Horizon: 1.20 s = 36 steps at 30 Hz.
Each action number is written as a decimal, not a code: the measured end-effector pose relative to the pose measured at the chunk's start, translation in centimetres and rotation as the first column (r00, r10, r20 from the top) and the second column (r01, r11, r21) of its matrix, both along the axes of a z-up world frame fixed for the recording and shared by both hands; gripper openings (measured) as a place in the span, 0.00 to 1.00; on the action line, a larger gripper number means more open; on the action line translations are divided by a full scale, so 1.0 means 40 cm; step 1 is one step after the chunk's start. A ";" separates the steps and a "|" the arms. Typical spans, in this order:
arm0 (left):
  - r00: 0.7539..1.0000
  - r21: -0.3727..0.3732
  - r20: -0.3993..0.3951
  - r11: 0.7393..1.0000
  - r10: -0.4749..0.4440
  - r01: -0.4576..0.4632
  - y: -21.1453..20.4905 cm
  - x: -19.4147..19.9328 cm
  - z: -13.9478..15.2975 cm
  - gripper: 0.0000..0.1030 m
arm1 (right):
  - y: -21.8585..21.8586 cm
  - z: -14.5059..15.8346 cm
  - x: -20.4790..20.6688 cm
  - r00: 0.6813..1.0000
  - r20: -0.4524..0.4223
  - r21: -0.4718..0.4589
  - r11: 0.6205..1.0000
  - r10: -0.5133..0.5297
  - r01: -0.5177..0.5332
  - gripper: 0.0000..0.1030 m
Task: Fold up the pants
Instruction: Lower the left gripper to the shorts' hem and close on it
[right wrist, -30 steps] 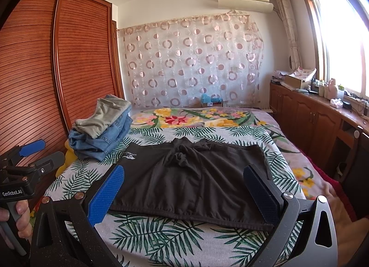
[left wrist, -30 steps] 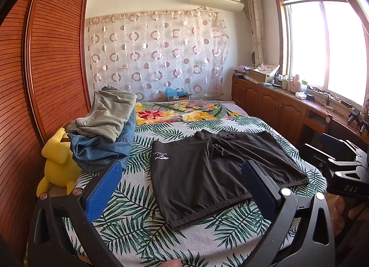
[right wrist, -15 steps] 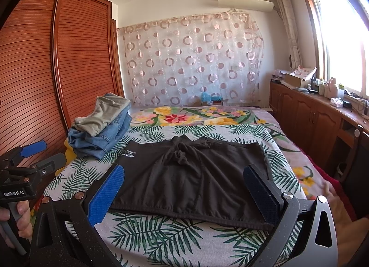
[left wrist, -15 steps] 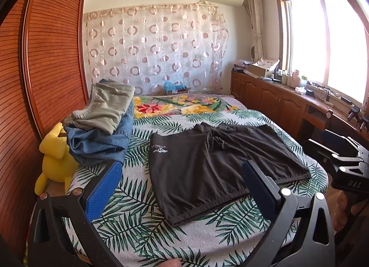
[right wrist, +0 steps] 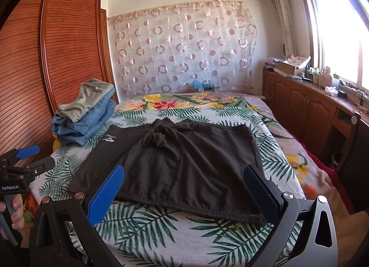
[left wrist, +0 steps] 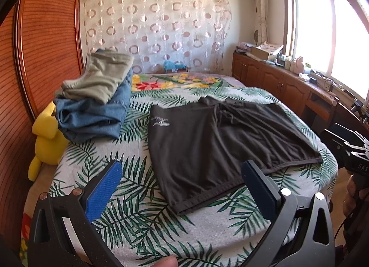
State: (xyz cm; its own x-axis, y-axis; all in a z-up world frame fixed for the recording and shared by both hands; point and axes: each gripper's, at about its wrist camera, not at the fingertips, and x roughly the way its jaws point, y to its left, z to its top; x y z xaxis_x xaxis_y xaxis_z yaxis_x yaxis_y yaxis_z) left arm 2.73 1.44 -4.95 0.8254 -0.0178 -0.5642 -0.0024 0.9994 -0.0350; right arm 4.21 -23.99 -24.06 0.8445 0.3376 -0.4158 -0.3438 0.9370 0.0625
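Observation:
Dark grey shorts (left wrist: 214,144) lie spread flat on the bed, waistband toward me, a small white logo on the left leg; they also show in the right wrist view (right wrist: 184,163). My left gripper (left wrist: 182,172) is open and empty, held above the near left part of the bed in front of the shorts' near edge. My right gripper (right wrist: 184,177) is open and empty, hovering over the shorts' near hem. The left gripper also shows at the left edge of the right wrist view (right wrist: 27,158).
The bed (left wrist: 129,216) has a palm-leaf cover. A pile of folded jeans and olive trousers (left wrist: 96,98) sits at the far left, a yellow plush toy (left wrist: 46,142) beside it. A wooden wardrobe (right wrist: 34,71) stands left, wooden cabinets (right wrist: 311,105) right.
The left gripper has moved forward and lower toward the bed, so the shorts and clothes pile look nearer. The right gripper has barely moved. Both stay open.

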 end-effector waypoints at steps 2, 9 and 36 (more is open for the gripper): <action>1.000 0.001 -0.015 1.000 0.004 -0.004 0.006 0.007 -0.014 1.00 | -0.003 -0.006 0.008 1.000 -0.016 -0.007 1.000 -0.005 0.005 1.00; 0.998 0.007 -0.061 1.000 0.012 -0.011 0.019 0.026 -0.057 1.00 | -0.004 -0.018 0.027 0.998 -0.059 -0.024 0.999 -0.027 0.026 1.00; 0.974 -0.145 -0.211 0.988 -0.085 0.055 0.089 0.026 -0.165 0.60 | -0.004 -0.001 0.109 0.978 -0.207 -0.128 0.991 0.010 -0.037 1.00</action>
